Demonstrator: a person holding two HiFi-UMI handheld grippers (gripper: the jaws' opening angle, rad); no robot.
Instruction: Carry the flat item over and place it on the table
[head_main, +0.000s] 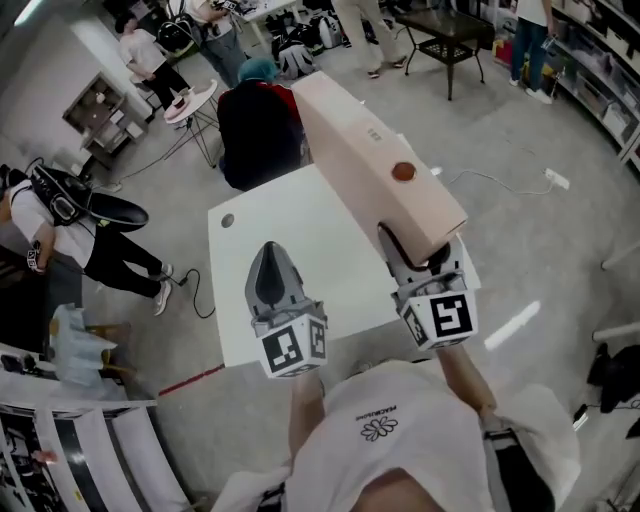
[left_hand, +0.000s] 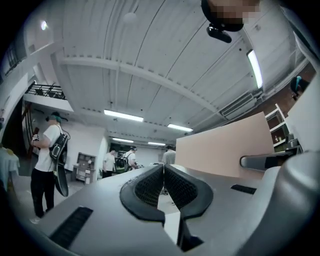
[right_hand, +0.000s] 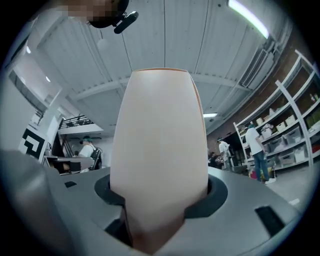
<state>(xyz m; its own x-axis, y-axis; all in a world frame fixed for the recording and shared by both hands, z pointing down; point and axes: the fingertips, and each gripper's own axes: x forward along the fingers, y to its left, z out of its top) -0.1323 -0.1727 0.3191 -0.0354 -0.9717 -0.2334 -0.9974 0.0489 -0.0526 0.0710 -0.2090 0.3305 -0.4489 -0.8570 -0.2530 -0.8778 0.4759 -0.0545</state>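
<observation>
The flat item is a long, pale pink-beige box (head_main: 368, 150) with a brown round spot on its edge. My right gripper (head_main: 417, 254) is shut on its near end and holds it on edge, so it reaches away over the far right side of the white table (head_main: 300, 235). In the right gripper view the box (right_hand: 160, 145) fills the space between the jaws of the right gripper (right_hand: 159, 202). My left gripper (head_main: 272, 262) hovers over the table's near left part, shut with nothing in it. In the left gripper view its pads (left_hand: 150, 186) meet, and the box (left_hand: 225, 145) shows at the right.
A person in dark clothes and a teal cap (head_main: 258, 118) crouches just behind the table's far edge. Another person with a black bag (head_main: 72, 215) stands at the left. A cable and power strip (head_main: 552, 179) lie on the floor at the right. Shelves (head_main: 600, 70) line the far right.
</observation>
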